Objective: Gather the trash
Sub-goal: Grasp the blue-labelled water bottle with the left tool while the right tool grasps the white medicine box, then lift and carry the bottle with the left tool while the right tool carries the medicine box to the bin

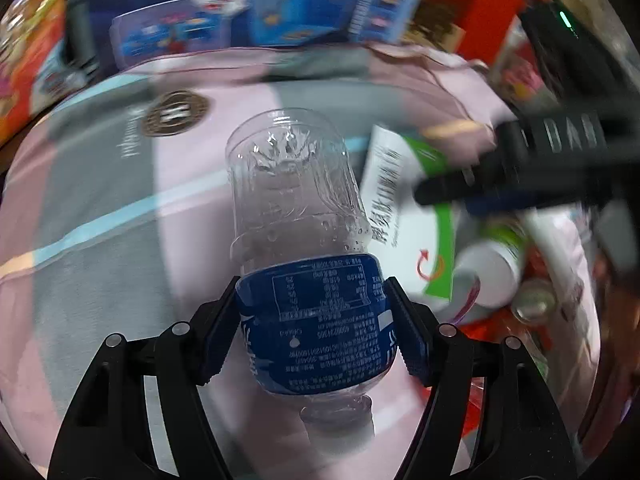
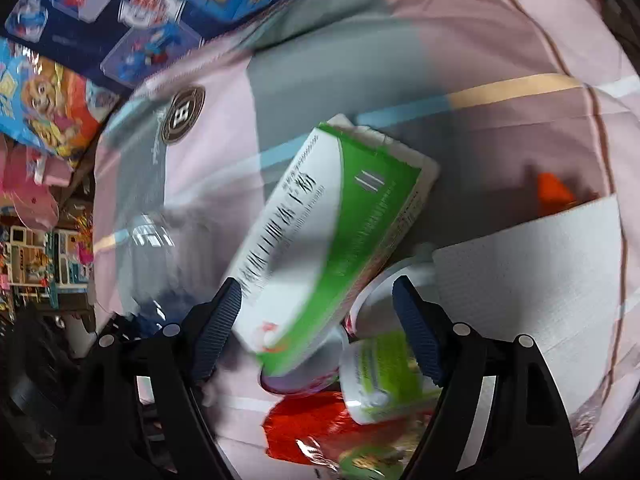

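The left gripper is clenched on the empty bottle above the bedspread, apparently for carrying away, while the right gripper hangs released around the green box atop the trash pile.

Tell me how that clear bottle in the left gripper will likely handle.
The bottle looks empty, so probably light. Thin clear walls would likely buckle under a harder squeeze. The left gripper pinches its glossy blue label, so it might slip or pivot.

We see a clear bottle with a blue label, and a white-green box. The bedsheet is pink-grey blocks with light-blue stripes; the wrapper is red.
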The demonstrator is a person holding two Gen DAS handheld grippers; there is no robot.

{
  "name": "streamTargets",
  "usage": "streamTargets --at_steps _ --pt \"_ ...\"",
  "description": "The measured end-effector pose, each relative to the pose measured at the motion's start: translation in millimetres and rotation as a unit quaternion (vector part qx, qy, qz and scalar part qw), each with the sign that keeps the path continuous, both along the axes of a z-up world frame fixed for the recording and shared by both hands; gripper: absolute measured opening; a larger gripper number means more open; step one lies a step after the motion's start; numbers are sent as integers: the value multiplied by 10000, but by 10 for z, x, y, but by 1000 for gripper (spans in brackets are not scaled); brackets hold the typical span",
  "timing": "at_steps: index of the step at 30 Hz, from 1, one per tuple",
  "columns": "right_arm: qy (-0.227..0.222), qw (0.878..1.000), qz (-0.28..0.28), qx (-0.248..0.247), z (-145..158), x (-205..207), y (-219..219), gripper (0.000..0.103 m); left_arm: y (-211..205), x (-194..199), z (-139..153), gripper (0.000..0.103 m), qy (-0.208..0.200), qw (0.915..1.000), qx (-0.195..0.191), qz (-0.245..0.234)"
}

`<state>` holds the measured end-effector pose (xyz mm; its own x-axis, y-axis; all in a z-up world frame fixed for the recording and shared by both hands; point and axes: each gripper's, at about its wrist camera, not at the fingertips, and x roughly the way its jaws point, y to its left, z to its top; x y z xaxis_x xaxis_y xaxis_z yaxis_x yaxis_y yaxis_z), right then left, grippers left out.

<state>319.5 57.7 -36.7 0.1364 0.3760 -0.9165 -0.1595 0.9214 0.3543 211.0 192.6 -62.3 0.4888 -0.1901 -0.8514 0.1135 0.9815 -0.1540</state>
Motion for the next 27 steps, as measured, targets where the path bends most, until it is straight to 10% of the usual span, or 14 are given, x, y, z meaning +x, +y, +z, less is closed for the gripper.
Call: streamTargets --at_steps 11,27 --pt "-176 9992 270 -217 49 55 44 44 74 -75 -71 70 113 9995 -74 283" --pt "-259 9904 445 -1279 -234 254 586 91 672 -167 -142 73 194 9932 24 1146"
